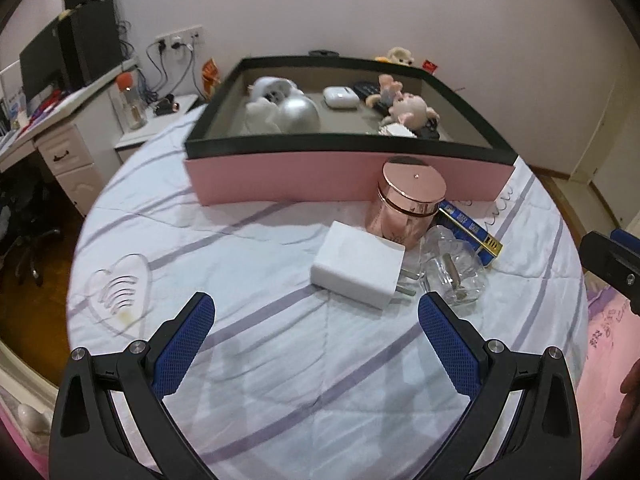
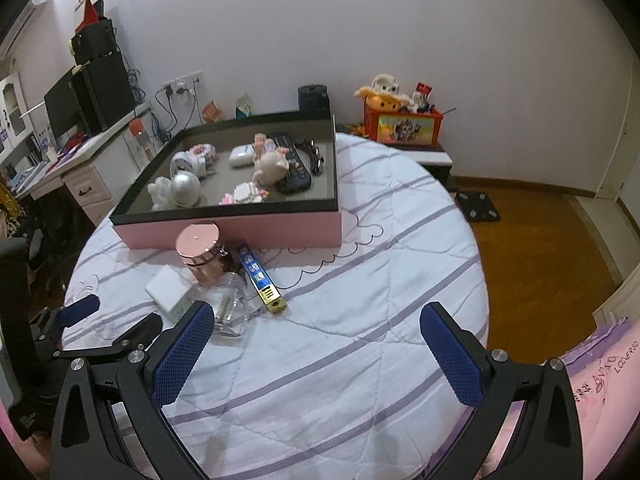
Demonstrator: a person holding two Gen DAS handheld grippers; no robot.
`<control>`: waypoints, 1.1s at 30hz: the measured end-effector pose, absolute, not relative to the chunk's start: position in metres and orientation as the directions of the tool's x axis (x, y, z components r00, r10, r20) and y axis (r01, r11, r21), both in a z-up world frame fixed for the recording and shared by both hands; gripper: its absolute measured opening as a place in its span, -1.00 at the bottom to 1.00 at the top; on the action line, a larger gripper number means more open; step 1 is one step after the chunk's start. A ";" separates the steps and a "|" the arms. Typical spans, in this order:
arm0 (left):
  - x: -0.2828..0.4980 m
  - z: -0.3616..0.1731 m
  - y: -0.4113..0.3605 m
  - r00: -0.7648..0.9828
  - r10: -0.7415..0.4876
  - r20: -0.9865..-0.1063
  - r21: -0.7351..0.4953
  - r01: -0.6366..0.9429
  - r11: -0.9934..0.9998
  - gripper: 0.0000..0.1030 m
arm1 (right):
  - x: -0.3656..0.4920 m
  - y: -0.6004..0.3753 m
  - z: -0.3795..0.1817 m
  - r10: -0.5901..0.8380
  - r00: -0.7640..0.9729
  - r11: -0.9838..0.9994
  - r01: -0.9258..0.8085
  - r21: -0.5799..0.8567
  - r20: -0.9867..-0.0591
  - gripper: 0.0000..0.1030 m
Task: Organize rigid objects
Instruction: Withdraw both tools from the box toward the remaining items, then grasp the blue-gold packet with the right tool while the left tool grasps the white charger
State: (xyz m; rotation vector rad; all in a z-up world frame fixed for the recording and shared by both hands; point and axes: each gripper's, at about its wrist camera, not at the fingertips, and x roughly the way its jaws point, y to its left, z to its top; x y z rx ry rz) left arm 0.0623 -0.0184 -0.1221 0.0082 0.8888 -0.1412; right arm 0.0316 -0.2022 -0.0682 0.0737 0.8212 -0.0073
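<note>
Charger (image 1: 357, 269), one, white, on bed (image 1: 248, 360) beside one pink jar (image 1: 408, 200), one glass bottle (image 1: 454, 270), one blue box (image 1: 472, 230); left claw (image 1: 316, 344) spread, right claw (image 2: 318, 354) spread.

Bed (image 1: 280, 360): tray (image 1: 340, 180), jar (image 1: 408, 200), charger (image 1: 356, 268), bottle (image 1: 452, 268), blue box (image 1: 472, 232).

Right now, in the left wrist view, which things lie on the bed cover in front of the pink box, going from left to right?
clear heart-shaped piece → white charger → clear glass bottle → blue and gold box. The rose-gold jar overlaps the others, so I leave it out.
</note>
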 end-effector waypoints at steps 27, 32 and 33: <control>0.086 -0.138 -0.005 0.607 -0.245 -0.756 -0.150 0.204 0.967 0.12 | 0.109 -0.182 -0.122 0.124 0.565 0.992 -0.078 0.096 -0.816 0.96; 0.085 -0.138 -0.003 0.607 -0.248 -0.755 -0.152 0.206 0.967 0.12 | 0.117 -0.181 -0.122 0.123 0.561 0.992 -0.080 0.094 -0.819 0.42; 0.085 -0.138 -0.002 0.607 -0.249 -0.755 -0.153 0.206 0.967 0.12 | 0.119 -0.181 -0.124 0.117 0.555 0.993 -0.080 0.087 -0.824 0.39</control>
